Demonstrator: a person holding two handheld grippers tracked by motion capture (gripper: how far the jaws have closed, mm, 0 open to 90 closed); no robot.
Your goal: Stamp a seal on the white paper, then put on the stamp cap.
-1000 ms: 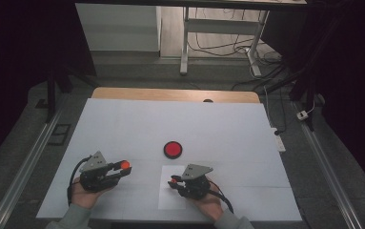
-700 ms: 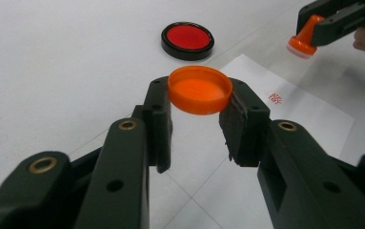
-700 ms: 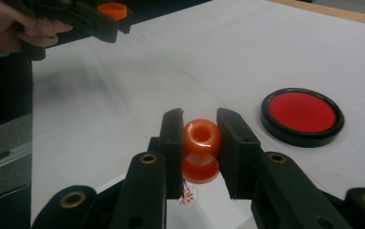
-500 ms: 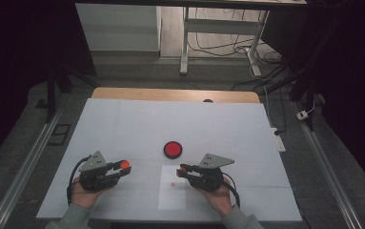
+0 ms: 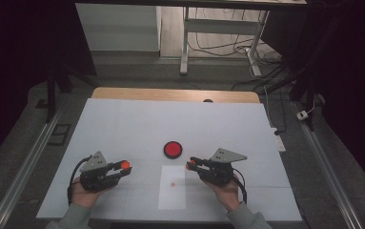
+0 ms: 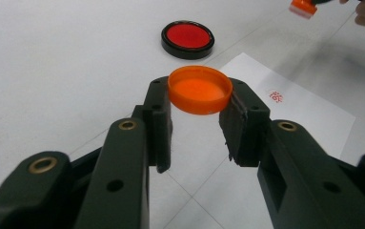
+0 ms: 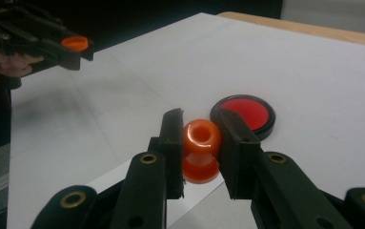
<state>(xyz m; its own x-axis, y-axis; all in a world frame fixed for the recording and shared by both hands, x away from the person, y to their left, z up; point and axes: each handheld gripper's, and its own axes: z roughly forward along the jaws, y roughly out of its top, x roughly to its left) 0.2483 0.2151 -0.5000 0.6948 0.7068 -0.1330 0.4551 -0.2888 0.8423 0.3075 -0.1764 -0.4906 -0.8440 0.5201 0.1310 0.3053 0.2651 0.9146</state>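
The left gripper (image 6: 197, 124) clamps an orange cap (image 6: 200, 89) by its rim, held level above the table (image 5: 123, 124). The right gripper (image 7: 200, 152) squeezes an orange stamp (image 7: 201, 149) between its pads, lifted off the white paper sheet (image 5: 173, 188), which already carries a small red mark (image 5: 172, 184). Beyond both lies the round red ink pad (image 5: 173, 149).

The likely step is recapping the stamp. To do it well, keep the cap level and still, bring the stamp's printing face squarely to the cap's hollow, and press straight without twisting the grip.

The left gripper view shows the cap's hollow side facing up and the mark's outline. The high view gives instead the spacing: both grippers apart, the paper between them.
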